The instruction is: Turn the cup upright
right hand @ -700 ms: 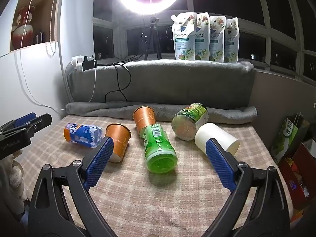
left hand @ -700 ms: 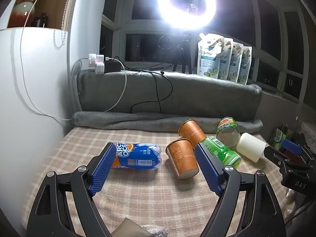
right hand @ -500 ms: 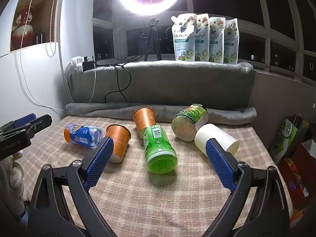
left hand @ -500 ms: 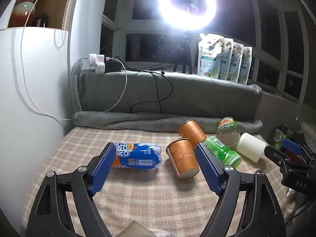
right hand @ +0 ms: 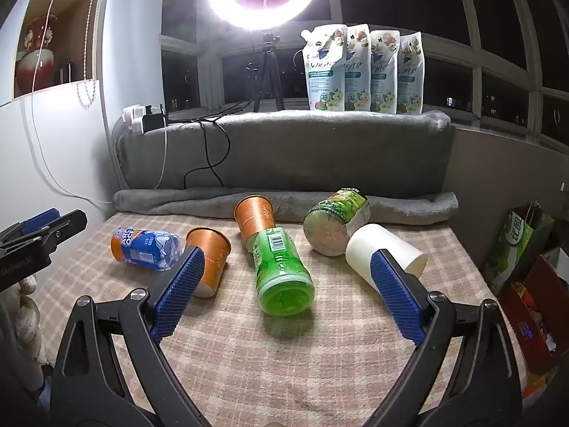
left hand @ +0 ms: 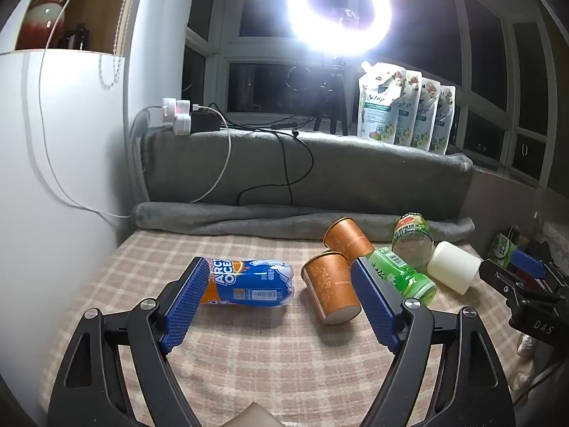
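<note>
On the checked tablecloth (right hand: 320, 363) everything lies tipped over. From my left gripper (left hand: 281, 302), jaws spread wide and holding nothing, I see the blue bottle (left hand: 249, 284) on its side beside the near orange cup (left hand: 332, 293), which lies with its base toward me. My right gripper (right hand: 284, 295) is likewise wide and empty, the green bottle (right hand: 281, 270) lying between its fingers. The far orange cup (right hand: 254, 219) touches that bottle's top. A white cup (right hand: 386, 252) leans against the green-labelled jar (right hand: 336, 226), all on their sides.
</note>
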